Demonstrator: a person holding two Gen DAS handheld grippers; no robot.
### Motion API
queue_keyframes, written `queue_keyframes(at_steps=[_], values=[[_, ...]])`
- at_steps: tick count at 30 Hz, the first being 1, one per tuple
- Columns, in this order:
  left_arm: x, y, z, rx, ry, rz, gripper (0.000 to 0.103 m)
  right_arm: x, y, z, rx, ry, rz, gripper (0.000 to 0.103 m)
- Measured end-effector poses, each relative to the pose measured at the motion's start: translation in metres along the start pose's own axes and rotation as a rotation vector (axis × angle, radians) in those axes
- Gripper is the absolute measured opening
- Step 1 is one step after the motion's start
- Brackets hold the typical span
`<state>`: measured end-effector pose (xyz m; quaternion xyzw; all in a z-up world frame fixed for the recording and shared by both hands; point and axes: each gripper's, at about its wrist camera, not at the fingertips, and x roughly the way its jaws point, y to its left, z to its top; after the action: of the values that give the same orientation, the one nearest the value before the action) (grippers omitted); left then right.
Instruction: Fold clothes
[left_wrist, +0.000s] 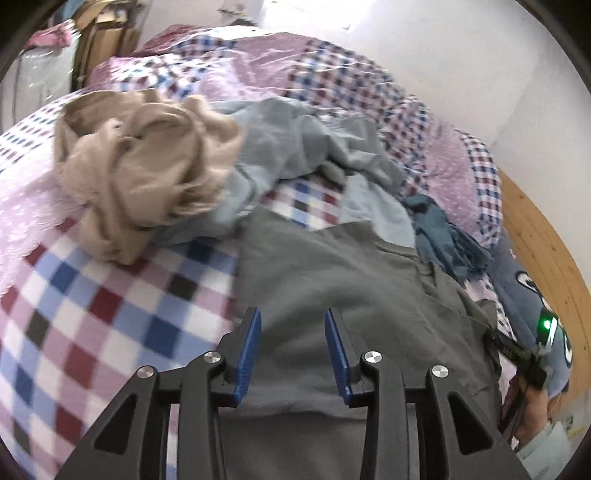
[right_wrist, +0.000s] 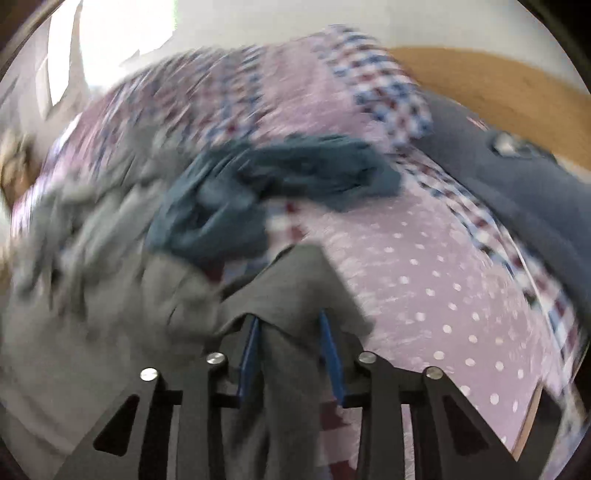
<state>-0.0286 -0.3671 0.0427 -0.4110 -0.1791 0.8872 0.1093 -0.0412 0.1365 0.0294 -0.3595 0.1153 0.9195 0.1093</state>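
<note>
Grey garment spread flat (other clothes crumpled).

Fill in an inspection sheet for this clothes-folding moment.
Surface: checked and dotted bedspread.
Job's things: grey garment spread flat; beige garment, light blue garment and teal garment crumpled.
Clutter: dark blue cushion.
Grippers: left gripper open above grey cloth; right gripper has grey cloth between its fingers, grip unclear.
Cables: nothing seen.
Surroundings: wooden headboard, white wall.
</note>
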Motion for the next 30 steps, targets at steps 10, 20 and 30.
queue_keyframes(at_steps=[10, 20, 30], values=[[0.037, -0.011, -0.015, 0.084, 0.072, 0.015, 0.038, -0.013, -0.060, 0.010, 0.291, -0.058, -0.010, 0.029], [0.041, -0.017, -0.021, 0.140, 0.068, 0.038, 0.041, -0.004, -0.036, 0.007, 0.157, -0.056, -0.045, 0.013], [0.045, -0.017, -0.023, 0.159, 0.065, 0.044, 0.041, -0.030, -0.154, -0.017, 0.648, -0.071, -0.159, 0.023]])
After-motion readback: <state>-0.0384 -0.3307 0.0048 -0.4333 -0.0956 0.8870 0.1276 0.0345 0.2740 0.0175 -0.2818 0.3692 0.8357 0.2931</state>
